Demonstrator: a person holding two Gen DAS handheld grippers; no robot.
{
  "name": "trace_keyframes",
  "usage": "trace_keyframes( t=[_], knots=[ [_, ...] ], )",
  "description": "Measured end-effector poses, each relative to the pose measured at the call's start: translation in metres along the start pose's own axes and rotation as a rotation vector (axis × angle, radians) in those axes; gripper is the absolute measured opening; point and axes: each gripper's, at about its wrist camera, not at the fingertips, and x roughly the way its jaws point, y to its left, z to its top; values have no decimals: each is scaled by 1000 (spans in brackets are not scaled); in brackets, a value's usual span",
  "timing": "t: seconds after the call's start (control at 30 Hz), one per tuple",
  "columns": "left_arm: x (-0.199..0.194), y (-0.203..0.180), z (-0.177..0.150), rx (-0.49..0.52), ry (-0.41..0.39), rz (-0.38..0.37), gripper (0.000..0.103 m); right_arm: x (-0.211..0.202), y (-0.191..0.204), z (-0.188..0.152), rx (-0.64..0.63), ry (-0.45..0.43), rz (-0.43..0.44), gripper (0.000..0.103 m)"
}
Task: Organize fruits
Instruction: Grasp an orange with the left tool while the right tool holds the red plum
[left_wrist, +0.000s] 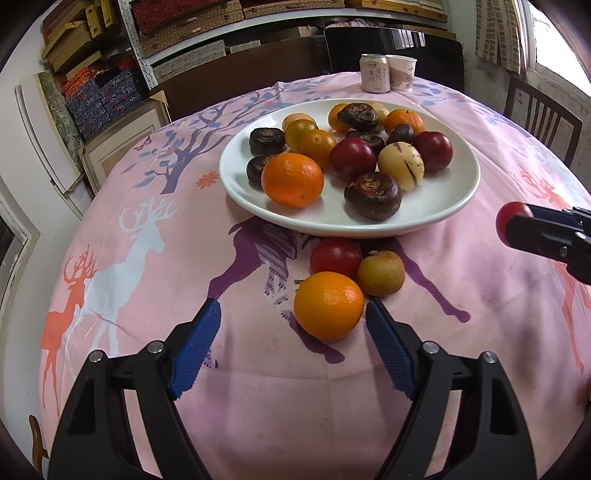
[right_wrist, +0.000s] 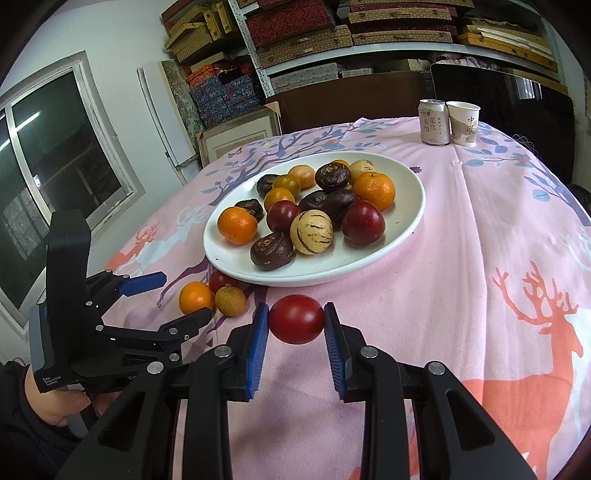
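Fingers (right_wrist: 258, 332) of right gripper (right_wrist: 296, 325) clamp red fruit (right_wrist: 296, 324) between them.

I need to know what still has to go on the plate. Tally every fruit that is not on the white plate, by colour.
Orange fruit: 1
Red fruit: 2, one on the cloth, one between the right jaws
Brownish fruit: 1
Total: 4

Home storeroom-cum-dining corner: metal shelving (right_wrist: 255, 48) stacked with woven boxes (right_wrist: 306, 44), deer-print tablecloth (right_wrist: 480, 229), wooden chair (left_wrist: 539, 118).
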Motion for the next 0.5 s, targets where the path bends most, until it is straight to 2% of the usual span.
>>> trace_keyframes(
  t=[0.27,0.33,0.37,0.5],
  knots=[
    [0,-1,0,1,-2,-12,67,-1,-1,1,1,-1,0,31],
    [-1,-1,0,3,-3,-27,44,-1,-1,1,2,-1,0,31],
    [-1,-1,-1,2,-1,-32,40,-1,-1,1,3,-1,1,30],
    [1,0,-1,-6,9,-34,40,-1,-2,1,7,-2,4,31]
  ],
)
